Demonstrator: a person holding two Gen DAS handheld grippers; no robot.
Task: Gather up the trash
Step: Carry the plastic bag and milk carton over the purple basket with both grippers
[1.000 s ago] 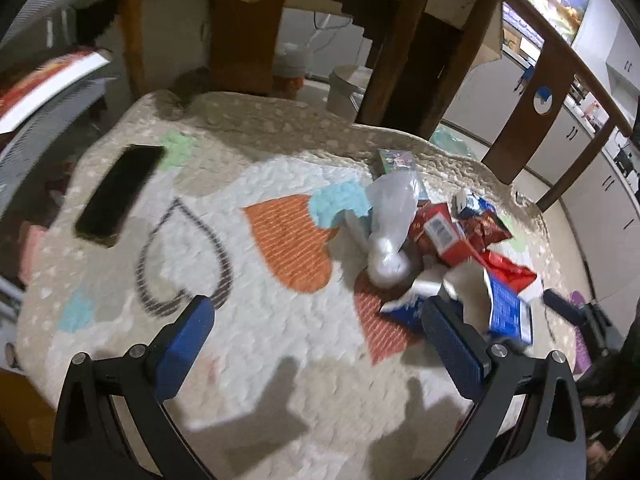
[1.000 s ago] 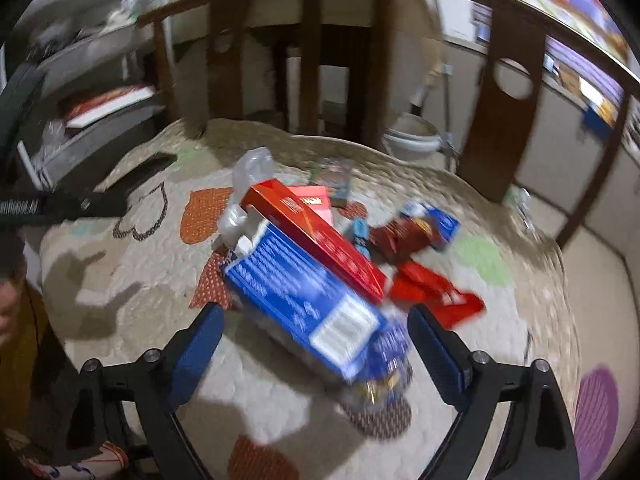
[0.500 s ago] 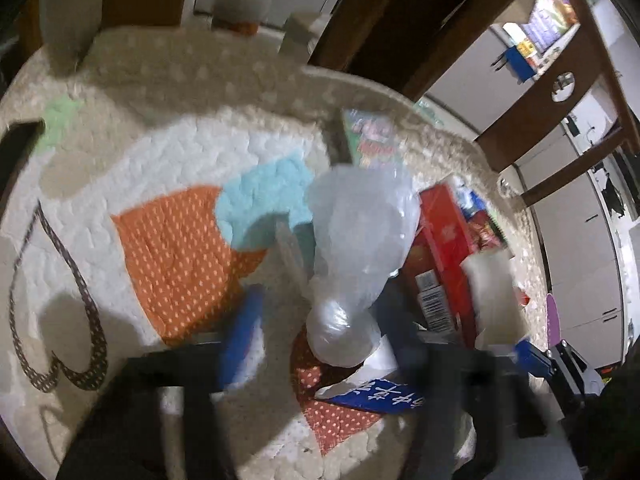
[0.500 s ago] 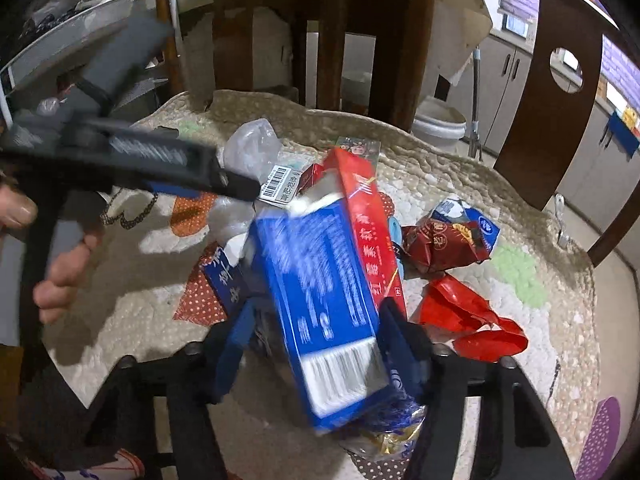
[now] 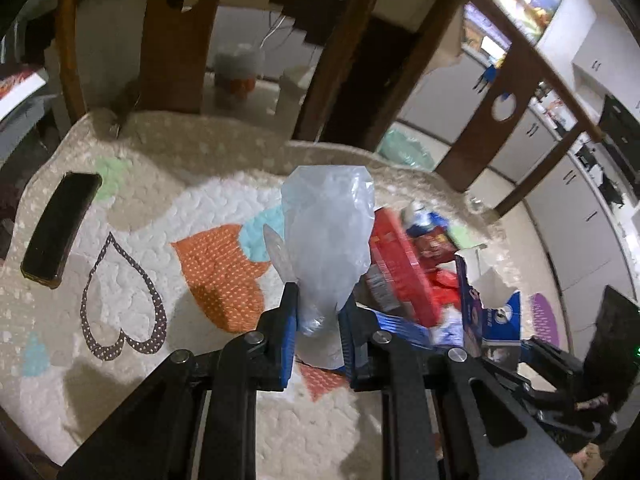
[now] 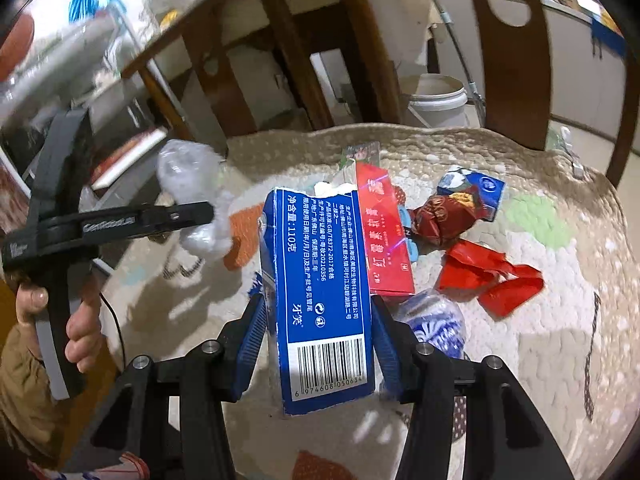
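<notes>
while both tongs are loaded, the pickup step reads as done: left tongs (image 5: 318, 320) pinch the neck of a clear plastic bag (image 5: 328, 236); right tongs (image 6: 318, 336), jaws just closing, clamp a torn blue carton (image 6: 320, 280) above the quilted mat (image 6: 560, 320). red wrappers (image 6: 488, 276) remain there. next: carry both to a bin; none identifiable.

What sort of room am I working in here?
Most likely a home kitchen or dining area. Wooden chairs stand around a quilted heart-pattern cloth, white cabinets line the wall on the right, and a white bucket stands on the floor behind.
</notes>
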